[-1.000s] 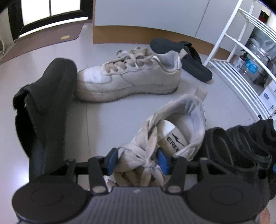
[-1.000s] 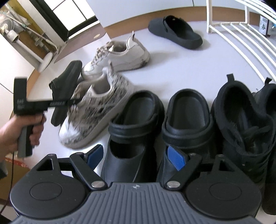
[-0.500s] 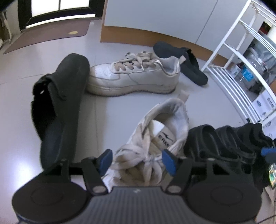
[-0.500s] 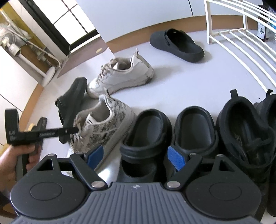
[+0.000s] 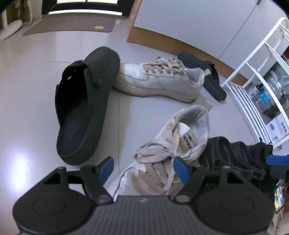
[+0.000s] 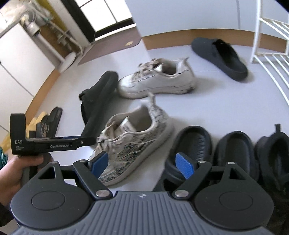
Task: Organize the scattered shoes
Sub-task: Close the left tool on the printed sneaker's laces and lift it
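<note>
A pale grey glossy floor (image 5: 32,76) meets white walls (image 5: 189,19) edged with a wooden skirting board (image 6: 180,38). Daylight enters through a dark-framed window (image 6: 106,14), before which lies a brown mat (image 5: 72,27). A white wire rack (image 5: 252,76) stands to the right, with boxes and a plastic bottle (image 5: 265,94) behind it.

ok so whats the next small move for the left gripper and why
Probably pull the left gripper back off the patterned white lace-up sneaker and swing towards the plain white leather sneaker. Its jaws are opening with the laces between them, pads clear; that shoe already sits beside the row of black rubber clogs, while its mate lies apart.
</note>
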The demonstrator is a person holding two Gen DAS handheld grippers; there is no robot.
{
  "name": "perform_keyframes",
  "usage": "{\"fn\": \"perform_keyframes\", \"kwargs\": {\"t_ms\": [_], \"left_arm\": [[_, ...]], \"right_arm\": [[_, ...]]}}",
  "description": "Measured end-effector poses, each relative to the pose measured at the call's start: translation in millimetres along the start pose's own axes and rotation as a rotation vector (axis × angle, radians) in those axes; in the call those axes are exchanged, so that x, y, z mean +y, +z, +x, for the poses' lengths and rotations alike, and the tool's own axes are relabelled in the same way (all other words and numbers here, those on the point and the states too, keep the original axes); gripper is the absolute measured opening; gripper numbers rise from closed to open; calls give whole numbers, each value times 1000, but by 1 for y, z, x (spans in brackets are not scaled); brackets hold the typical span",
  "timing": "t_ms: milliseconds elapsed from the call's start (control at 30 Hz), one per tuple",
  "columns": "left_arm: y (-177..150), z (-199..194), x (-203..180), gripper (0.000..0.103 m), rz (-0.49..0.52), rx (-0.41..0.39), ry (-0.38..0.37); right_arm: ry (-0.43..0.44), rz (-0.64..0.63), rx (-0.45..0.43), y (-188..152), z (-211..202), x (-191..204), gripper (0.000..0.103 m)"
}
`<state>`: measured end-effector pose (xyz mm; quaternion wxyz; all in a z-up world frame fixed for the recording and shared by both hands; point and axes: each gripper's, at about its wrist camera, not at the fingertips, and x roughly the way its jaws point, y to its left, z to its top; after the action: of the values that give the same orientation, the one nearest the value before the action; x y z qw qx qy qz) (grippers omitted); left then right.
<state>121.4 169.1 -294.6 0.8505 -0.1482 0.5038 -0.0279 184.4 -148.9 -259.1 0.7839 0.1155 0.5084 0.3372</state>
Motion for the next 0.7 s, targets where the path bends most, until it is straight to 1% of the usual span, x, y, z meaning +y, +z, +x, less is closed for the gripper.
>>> {"fn": "perform_keyframes", "kwargs": {"t_ms": [133,200,333,400,533,567,633,700], "left_arm": [[0,4,5,75,-3,2,2],[2,6,7,76,3,5,-1],[4,9,7,78,44,24,11],[5,13,6,78,58,36,12],[9,21,4,79,54,38,-22],[10,23,3,80,50,37,-27],[12,26,2,81,38,38,-42],[14,30,-1,81,45,40,-46]], "right_arm": [[18,25,16,0,17,14,86],[44,54,10,-4,22,18,86],[56,69,30,-17,33,18,86],[65,82,57,-27,40,17,86],[70,70,74,-35,42,17,86],[72,67,77,-36,41,16,86],[71,67,78,-37,39,14,86],[71,71,81,-37,36,10,86]]}}
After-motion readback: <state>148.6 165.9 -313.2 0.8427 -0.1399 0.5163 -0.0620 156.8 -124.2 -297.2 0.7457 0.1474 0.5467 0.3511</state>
